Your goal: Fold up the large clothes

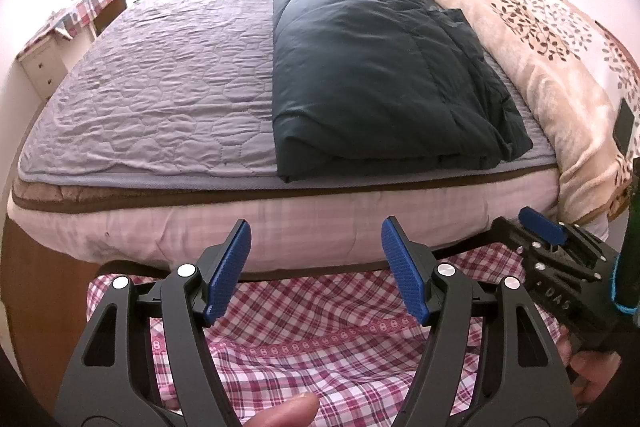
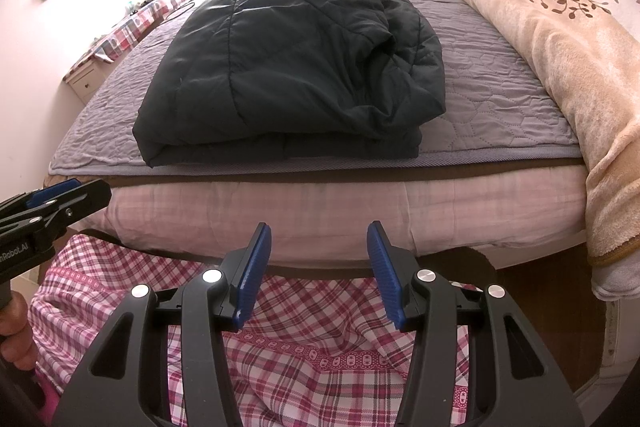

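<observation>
A dark padded jacket (image 1: 372,67) (image 2: 296,67) lies folded into a thick stack on the grey quilted bed cover (image 1: 160,83) (image 2: 500,107), its near edge close to the foot of the bed. My left gripper (image 1: 316,239) hangs open below the mattress edge, nothing between its blue pads. My right gripper (image 2: 318,241) is open too, held in front of the mattress side with empty jaws. Each gripper shows in the other's view: the right gripper (image 1: 540,227) at the right, the left gripper (image 2: 52,195) at the left. Neither touches the jacket.
A beige leaf-patterned blanket (image 1: 540,27) (image 2: 560,27) is heaped along the bed's right side. Red-and-white plaid cloth (image 1: 320,339) (image 2: 320,347) hangs below the grippers. A white nightstand (image 1: 44,63) under a checked cloth stands left of the bed. A thumb (image 1: 288,411) shows at the bottom.
</observation>
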A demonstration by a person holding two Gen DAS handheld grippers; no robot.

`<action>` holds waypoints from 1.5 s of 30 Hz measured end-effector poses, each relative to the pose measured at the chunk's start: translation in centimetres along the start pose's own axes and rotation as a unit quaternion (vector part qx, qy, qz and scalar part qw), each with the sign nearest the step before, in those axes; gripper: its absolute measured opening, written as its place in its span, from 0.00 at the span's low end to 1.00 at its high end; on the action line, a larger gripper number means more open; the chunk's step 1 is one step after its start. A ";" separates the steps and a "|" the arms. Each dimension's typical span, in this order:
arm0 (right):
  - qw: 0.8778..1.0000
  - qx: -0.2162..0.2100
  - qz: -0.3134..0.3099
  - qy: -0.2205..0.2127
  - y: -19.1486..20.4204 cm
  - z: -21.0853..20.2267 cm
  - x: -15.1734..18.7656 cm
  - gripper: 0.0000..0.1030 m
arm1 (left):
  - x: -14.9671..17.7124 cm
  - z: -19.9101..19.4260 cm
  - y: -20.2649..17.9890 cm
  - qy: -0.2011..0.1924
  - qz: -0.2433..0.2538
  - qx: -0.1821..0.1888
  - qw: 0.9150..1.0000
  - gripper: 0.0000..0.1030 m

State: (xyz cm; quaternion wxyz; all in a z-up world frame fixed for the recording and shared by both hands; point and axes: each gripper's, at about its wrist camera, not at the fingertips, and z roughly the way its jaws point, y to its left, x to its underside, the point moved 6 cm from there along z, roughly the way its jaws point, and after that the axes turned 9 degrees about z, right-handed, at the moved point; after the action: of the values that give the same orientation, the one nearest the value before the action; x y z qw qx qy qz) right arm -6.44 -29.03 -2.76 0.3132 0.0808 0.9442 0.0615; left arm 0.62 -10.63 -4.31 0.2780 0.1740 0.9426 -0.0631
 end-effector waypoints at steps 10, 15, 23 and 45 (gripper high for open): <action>0.997 -0.014 0.049 -0.066 -1.7 -2.8 -5.3 0.60 | -4.7 -0.6 3.9 -0.037 -0.043 0.063 0.996 0.81; 0.995 -0.037 0.066 -0.065 -2.4 -2.2 -10.1 0.75 | -7.9 2.3 4.8 -0.022 -0.065 0.110 0.992 0.90; 0.997 -0.016 0.080 -0.014 -3.9 4.1 -15.7 0.82 | -11.1 8.3 3.7 0.011 -0.050 0.152 0.987 0.92; 0.973 -0.189 0.104 0.085 5.9 12.8 -15.0 0.60 | -16.7 11.7 12.1 -0.055 -0.004 0.124 0.991 0.74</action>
State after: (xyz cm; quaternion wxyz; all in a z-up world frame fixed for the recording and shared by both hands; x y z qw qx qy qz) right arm 13.80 -25.28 -3.28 0.2337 0.1121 0.9251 0.2774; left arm 23.95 -6.79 -5.28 0.3056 0.1997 0.9113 -0.1905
